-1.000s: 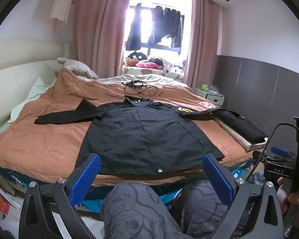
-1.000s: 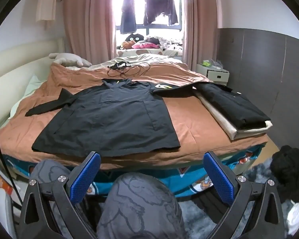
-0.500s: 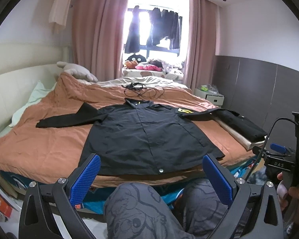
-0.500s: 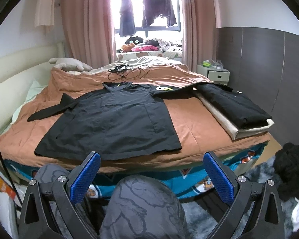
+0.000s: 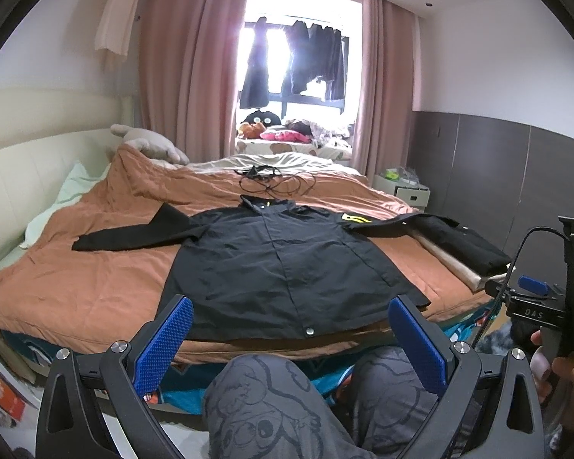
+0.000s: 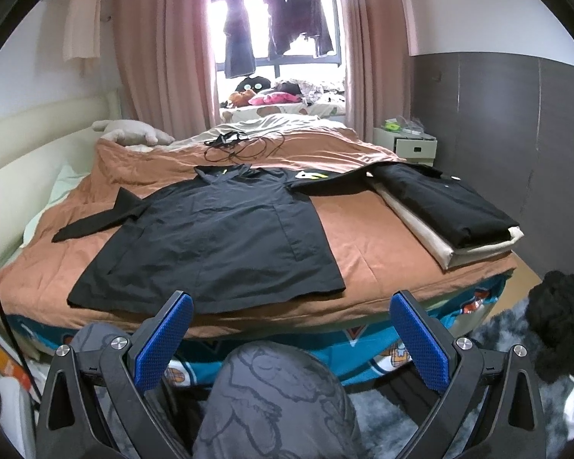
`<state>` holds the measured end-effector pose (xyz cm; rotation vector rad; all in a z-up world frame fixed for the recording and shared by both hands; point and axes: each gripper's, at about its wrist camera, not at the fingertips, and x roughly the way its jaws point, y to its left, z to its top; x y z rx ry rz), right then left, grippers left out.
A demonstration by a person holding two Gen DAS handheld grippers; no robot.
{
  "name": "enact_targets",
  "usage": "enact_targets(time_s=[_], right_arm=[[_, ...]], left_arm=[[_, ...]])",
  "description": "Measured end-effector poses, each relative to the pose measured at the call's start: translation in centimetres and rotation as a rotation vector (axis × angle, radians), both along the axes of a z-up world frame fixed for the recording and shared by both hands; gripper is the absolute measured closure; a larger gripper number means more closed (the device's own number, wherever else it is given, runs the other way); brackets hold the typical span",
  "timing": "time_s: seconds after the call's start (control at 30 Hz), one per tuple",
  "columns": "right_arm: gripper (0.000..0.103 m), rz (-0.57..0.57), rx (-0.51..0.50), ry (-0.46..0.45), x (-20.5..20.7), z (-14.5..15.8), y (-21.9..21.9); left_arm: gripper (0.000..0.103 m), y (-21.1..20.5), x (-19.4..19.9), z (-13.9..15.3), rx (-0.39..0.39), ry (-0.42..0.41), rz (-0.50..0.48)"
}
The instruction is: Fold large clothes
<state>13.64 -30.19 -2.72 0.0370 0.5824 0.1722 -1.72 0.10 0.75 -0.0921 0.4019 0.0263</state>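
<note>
A large black shirt (image 5: 271, 260) (image 6: 218, 241) lies flat and face up on the brown bedspread (image 5: 88, 279) (image 6: 371, 244), sleeves spread out to both sides, collar toward the window. My left gripper (image 5: 291, 332) hangs open, short of the bed's near edge and above the person's knees. My right gripper (image 6: 291, 329) is open too, held back from the bed over a knee. Nothing is between either pair of blue pads. The right gripper's handle (image 5: 547, 313) and the hand holding it show at the right edge of the left wrist view.
A folded black garment (image 6: 451, 202) rests on a beige folded cloth (image 6: 474, 256) at the bed's right side. Black cables (image 6: 241, 145) lie beyond the collar. A white nightstand (image 6: 409, 145) stands by the grey wall. A dark bundle (image 6: 562, 325) sits on the floor at right.
Both cameras have risen and tipped slightly, so the bed sits a little lower in view. The shirt has not moved and both grippers stay open.
</note>
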Motion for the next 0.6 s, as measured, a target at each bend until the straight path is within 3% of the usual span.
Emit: enact_targets(time_s=[0.6], right_arm=[[0.000, -0.004, 0.017, -0.010, -0.23, 0.22, -0.44]], left_arm=[[0.001, -0.02, -0.05, 0.15, -0.004, -0.003, 0.006]])
